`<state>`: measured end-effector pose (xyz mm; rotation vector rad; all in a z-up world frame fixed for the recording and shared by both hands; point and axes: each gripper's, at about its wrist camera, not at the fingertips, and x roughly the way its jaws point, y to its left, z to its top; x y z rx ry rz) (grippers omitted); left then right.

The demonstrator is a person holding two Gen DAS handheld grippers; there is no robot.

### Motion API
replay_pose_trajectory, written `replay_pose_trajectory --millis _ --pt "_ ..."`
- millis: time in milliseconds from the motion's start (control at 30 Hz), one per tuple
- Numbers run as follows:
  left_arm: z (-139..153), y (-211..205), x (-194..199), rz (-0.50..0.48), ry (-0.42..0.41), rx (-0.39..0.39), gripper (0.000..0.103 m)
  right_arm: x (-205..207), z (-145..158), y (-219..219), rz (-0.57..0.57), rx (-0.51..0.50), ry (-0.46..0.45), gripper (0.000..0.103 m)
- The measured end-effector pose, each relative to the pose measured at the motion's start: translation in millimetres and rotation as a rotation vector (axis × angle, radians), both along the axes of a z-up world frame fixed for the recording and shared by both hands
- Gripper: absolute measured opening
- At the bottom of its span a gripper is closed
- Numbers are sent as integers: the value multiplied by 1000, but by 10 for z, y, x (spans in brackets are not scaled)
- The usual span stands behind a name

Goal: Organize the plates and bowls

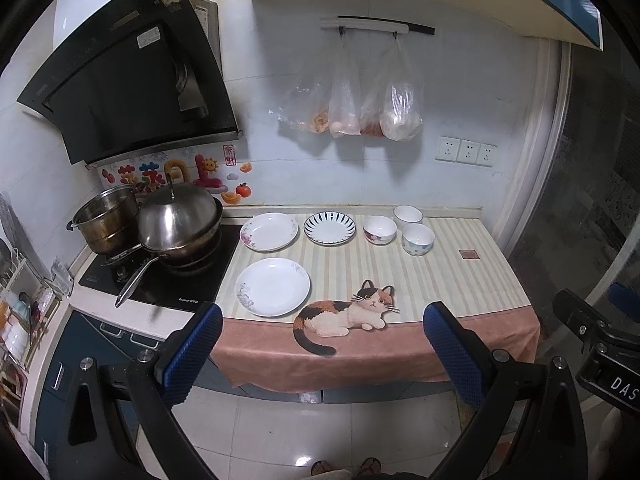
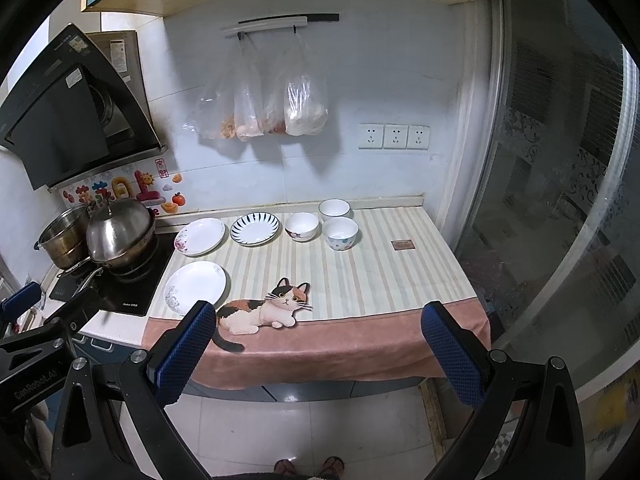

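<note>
From the left wrist view, the left gripper [image 1: 323, 354] hangs in front of the counter with its jaws spread wide and nothing between them. On the striped cat cloth [image 1: 440, 280] nothing looks sorted yet: the near plate [image 1: 273, 287] lies alone at about 11 o'clock from the gripper, the floral plate [image 1: 269, 231] and the blue-striped plate [image 1: 329, 228] sit side by side behind it, and three bowls cluster toward 1 o'clock, the red-flower bowl [image 1: 379, 229], the plain white bowl [image 1: 407, 215] and the dotted bowl [image 1: 418, 239]. Every piece stands apart, so all the stacking appears still to do. This view alone shows a dish rack [image 1: 20, 312] at 9 o'clock. From the right wrist view, the right gripper [image 2: 318, 352] is likewise spread and empty, well short of the dishes; the same plates and bowls sit toward 11 and 12 o'clock, and the glass door [image 2: 560, 200] at 3 o'clock shows far more fully here.
</note>
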<state>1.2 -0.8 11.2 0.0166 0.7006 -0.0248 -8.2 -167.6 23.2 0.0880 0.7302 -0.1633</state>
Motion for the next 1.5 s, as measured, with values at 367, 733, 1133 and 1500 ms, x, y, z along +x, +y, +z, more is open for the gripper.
replay_pose_trajectory --millis 367,733,1133,1500 --pt "-32 -38 35 -4 3 -7 103 -6 -27 -9 3 -7 0 103" --pt "-47 8 7 2 -10 -11 103 -9 -20 -13 5 -6 0 103" --pt "-43 -10 13 3 -13 -11 103 -10 0 -4 8 -8 -1 103" --pt "-15 -46 6 -2 -21 -4 103 -37 13 -6 5 -5 -5 103"
